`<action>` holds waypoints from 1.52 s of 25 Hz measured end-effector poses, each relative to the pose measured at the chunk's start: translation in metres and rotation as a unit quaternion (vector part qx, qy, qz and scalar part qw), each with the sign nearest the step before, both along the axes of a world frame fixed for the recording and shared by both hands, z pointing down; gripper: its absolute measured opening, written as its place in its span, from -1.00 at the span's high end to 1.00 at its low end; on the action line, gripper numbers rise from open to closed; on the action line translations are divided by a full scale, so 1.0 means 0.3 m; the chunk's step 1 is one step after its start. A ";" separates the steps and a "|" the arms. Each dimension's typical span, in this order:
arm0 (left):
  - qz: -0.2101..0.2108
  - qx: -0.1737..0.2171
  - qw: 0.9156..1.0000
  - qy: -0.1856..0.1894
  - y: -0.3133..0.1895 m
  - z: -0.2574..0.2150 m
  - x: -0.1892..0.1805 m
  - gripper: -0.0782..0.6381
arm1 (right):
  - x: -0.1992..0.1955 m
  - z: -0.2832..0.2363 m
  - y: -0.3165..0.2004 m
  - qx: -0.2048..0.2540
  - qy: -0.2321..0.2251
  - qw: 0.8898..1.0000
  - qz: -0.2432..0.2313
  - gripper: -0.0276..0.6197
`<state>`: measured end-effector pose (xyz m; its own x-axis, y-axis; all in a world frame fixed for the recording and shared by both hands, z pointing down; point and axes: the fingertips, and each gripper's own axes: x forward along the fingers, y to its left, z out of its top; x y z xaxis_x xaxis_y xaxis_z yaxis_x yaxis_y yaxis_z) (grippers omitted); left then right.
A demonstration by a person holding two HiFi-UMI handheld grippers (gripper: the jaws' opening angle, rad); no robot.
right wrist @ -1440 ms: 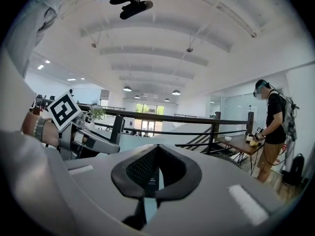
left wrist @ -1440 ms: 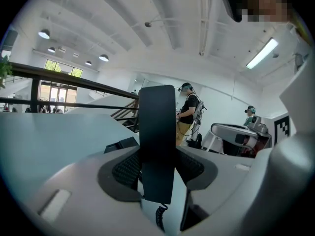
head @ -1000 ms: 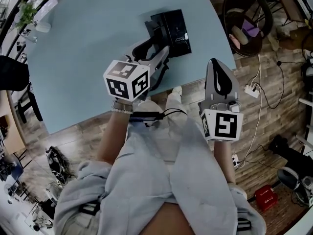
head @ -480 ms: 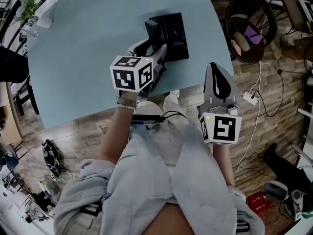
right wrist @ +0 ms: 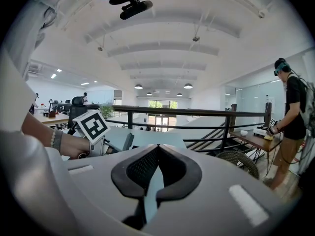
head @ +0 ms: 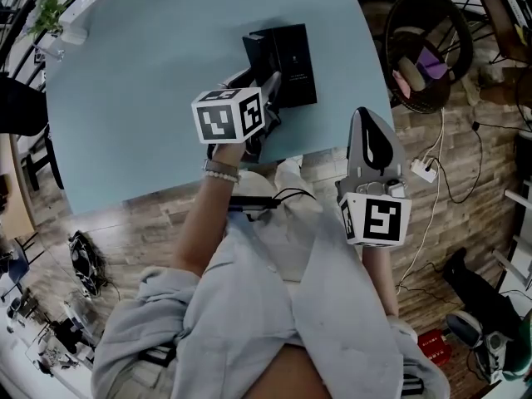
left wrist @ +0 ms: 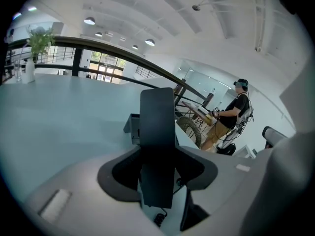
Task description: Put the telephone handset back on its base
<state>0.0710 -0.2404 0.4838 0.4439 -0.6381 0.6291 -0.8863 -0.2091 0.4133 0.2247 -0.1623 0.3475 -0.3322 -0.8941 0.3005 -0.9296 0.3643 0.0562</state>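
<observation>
One left gripper [head: 268, 90], reaching forward, clamps the handset [left wrist: 157, 146] near the base [head: 298, 56].

Pale blue table [head: 141, 81], black telephone base [head: 298, 52] at far right, black handset [left wrist: 157, 127], light grey left gripper [left wrist: 157, 168] and right gripper [right wrist: 156, 156], dark grey pads [right wrist: 138, 173], black-and-white square patterns on left marker cube [head: 229, 115] and right marker cube [head: 378, 219], brown wood-plank floor [head: 150, 223]

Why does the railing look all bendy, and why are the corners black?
Left gripper view: the wide-angle lens bows the railing and leaves the corners black, and the close-up handset shows as a dark, plain shape. Right gripper view: the ceiling beams arch and the corners are black too. Head view: the table edges curve outward.
</observation>
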 end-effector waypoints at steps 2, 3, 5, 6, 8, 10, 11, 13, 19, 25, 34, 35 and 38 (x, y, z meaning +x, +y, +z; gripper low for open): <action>-0.010 -0.006 1.000 0.004 -0.015 0.010 -0.003 0.19 | 0.003 0.007 -0.009 -0.002 0.000 1.000 -0.001 0.90; -0.013 -0.008 1.000 0.005 -0.019 0.014 -0.003 0.19 | 0.005 0.009 -0.011 -0.003 0.000 1.000 -0.001 0.90; -0.019 -0.011 1.000 0.006 -0.024 0.024 -0.001 0.19 | 0.007 0.013 -0.012 -0.004 0.000 1.000 -0.002 0.90; -0.022 -0.013 1.000 0.007 -0.026 0.030 0.000 0.19 | 0.009 0.015 -0.014 -0.004 0.000 1.000 -0.002 0.90; -0.030 -0.016 0.999 0.010 -0.033 0.042 0.001 0.19 | 0.013 0.019 -0.020 -0.006 0.000 1.000 -0.003 0.90; -0.038 -0.020 0.999 0.011 -0.041 0.051 0.002 0.19 | 0.018 0.021 -0.028 -0.007 0.000 1.000 -0.002 0.90; -0.043 -0.023 0.999 0.012 -0.046 0.054 0.001 0.19 | 0.021 0.021 -0.031 -0.008 0.000 1.000 -0.002 0.90; -0.055 -0.033 0.998 0.016 -0.051 0.069 0.002 0.19 | 0.024 0.023 -0.037 -0.010 0.000 1.000 -0.002 0.90; -0.092 -0.042 0.995 0.013 -0.059 0.083 -0.008 0.19 | 0.022 0.028 -0.054 -0.014 0.000 1.000 -0.001 0.90; -0.125 -0.040 0.991 -0.021 -0.059 0.076 -0.039 0.19 | 0.002 0.033 -0.066 -0.015 0.002 1.000 -0.005 0.90; -0.115 -0.031 0.992 -0.029 -0.070 0.072 -0.010 0.19 | 0.001 0.044 -0.073 -0.018 -0.003 1.000 -0.005 0.90; -0.115 -0.030 0.993 -0.024 -0.070 0.071 -0.004 0.19 | 0.001 0.046 -0.073 -0.018 -0.004 1.000 -0.006 0.90; -0.118 -0.027 0.993 -0.009 -0.075 0.066 0.002 0.19 | -0.003 0.048 -0.075 -0.018 -0.004 1.000 -0.008 0.90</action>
<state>0.0715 -0.2629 0.5038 0.2750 -0.6882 0.6714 -0.9151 0.0268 0.4023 0.2238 -0.1848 0.3619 -0.3488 -0.8775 0.3291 -0.9241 0.3805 0.0351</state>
